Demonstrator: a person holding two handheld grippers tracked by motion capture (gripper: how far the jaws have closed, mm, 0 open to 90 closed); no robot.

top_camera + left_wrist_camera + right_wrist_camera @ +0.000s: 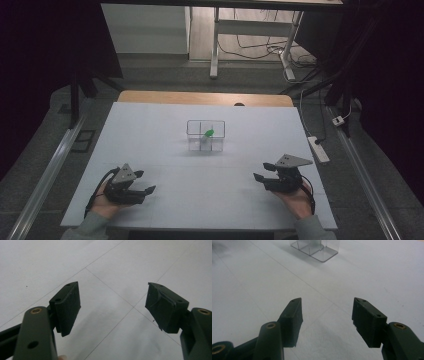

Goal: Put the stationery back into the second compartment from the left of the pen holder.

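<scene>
Resting on table (pixel 150 145), both empty: left gripper (pixel 139 183) and right gripper (pixel 265 172) w/ jaws apart. Green piece (pixel 208 133) in clear divided box (pixel 205 135) looks light, prob. slippery; pinch its top.

My left black two-jaw gripper (pixel 137 182) and right black two-jaw gripper (pixel 264 172) each carry a grey three-cornered plate, brass-ringed screw holes, ribbed dark pads (pixel 68 307) and a trailing black cable. My sleeves are grey-green.
</scene>
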